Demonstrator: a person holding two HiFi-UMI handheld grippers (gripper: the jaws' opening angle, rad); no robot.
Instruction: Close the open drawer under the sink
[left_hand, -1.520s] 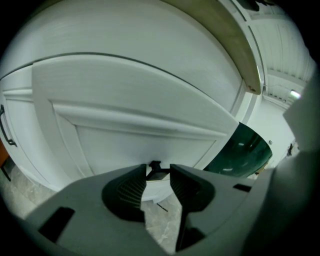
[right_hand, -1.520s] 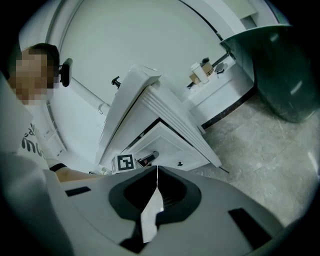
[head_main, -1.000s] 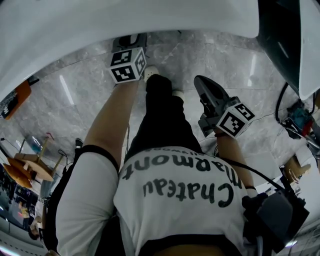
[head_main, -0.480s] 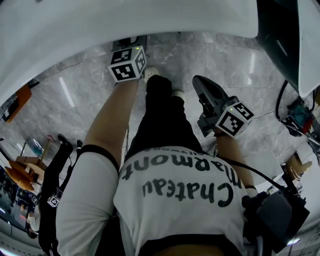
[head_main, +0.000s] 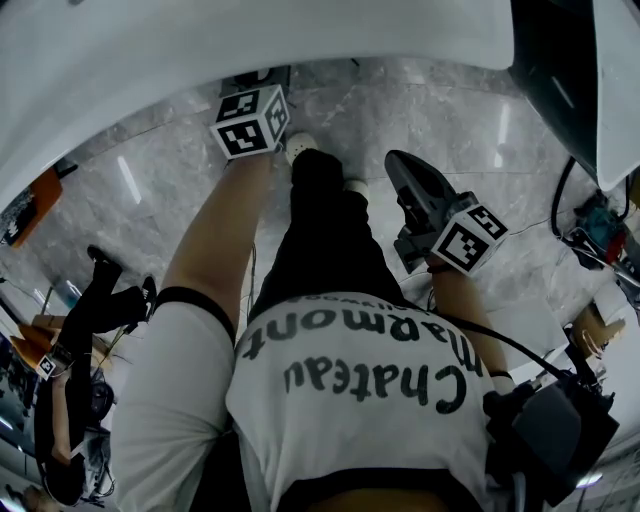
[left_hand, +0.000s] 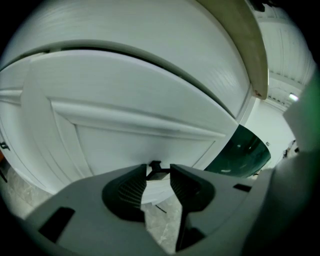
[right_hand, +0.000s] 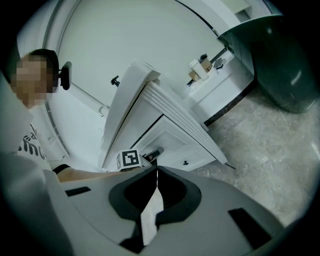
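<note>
The white panelled drawer front (left_hand: 125, 140) under the sink fills the left gripper view. Its small dark knob (left_hand: 155, 165) sits between the tips of my left gripper (left_hand: 159, 169), whose jaws stand close on either side of it. In the right gripper view the left gripper (right_hand: 151, 153) and its marker cube (right_hand: 130, 159) press at the drawer front (right_hand: 167, 137) of the white vanity. In the head view only the left cube (head_main: 248, 122) shows below the counter edge. My right gripper (head_main: 393, 160) hangs shut over the floor, holding nothing.
The white vanity counter (head_main: 250, 40) overhangs the top of the head view. A dark green basin (right_hand: 280, 60) stands to the right on the grey marble floor (head_main: 450, 110). Cables and gear (head_main: 600, 235) lie at the right. Another person in dark clothes (head_main: 80, 330) stands at the left.
My left gripper's cube has shifted slightly forward toward the vanity. The person at the left edge has come further into view. The right gripper has stayed put.
</note>
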